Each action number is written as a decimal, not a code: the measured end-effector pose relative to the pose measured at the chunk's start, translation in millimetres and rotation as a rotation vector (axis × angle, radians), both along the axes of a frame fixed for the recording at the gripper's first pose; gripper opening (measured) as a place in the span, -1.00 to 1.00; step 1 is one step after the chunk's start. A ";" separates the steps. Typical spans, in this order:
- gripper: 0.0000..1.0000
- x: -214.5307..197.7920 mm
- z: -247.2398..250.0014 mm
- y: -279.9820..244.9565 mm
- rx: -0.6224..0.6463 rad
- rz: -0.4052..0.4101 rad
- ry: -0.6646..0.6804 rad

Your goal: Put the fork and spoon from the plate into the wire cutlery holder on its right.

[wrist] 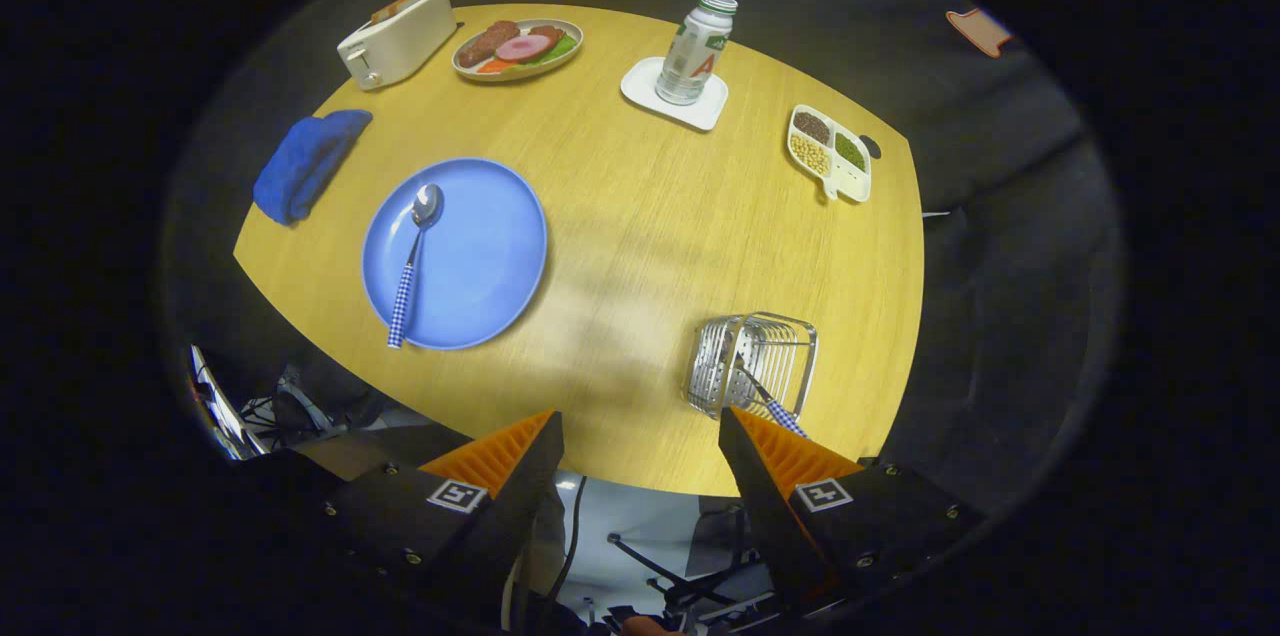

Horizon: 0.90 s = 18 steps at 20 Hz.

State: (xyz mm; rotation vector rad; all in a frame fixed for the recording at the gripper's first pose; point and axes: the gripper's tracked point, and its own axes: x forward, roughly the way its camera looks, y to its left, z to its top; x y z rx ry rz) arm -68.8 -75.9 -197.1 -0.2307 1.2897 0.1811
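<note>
A blue plate (480, 256) lies on the wooden table, far ahead and left of my fingers. On its left half rests a spoon (414, 261) with a checked blue-and-white handle that reaches over the plate's near rim. The wire cutlery holder (752, 363) stands near the table's front edge, just beyond my right finger. A fork (768, 400) with the same checked handle leans inside it, handle up. My gripper (640, 431) hangs open above the table's near edge, with nothing between its fingers.
At the far side stand a toaster (396, 38), a dish of food (517, 47) and a bottle (697, 50) on a white coaster. A blue cloth (306, 164) lies left of the plate. A divided snack tray (829, 152) sits at the right.
</note>
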 end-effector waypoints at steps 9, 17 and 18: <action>0.93 2.6 -7.5 75.0 0.039 0.062 -0.074; 0.93 5.1 -19.2 133.5 0.084 0.061 -0.118; 0.93 6.0 -19.7 140.4 0.097 0.047 -0.131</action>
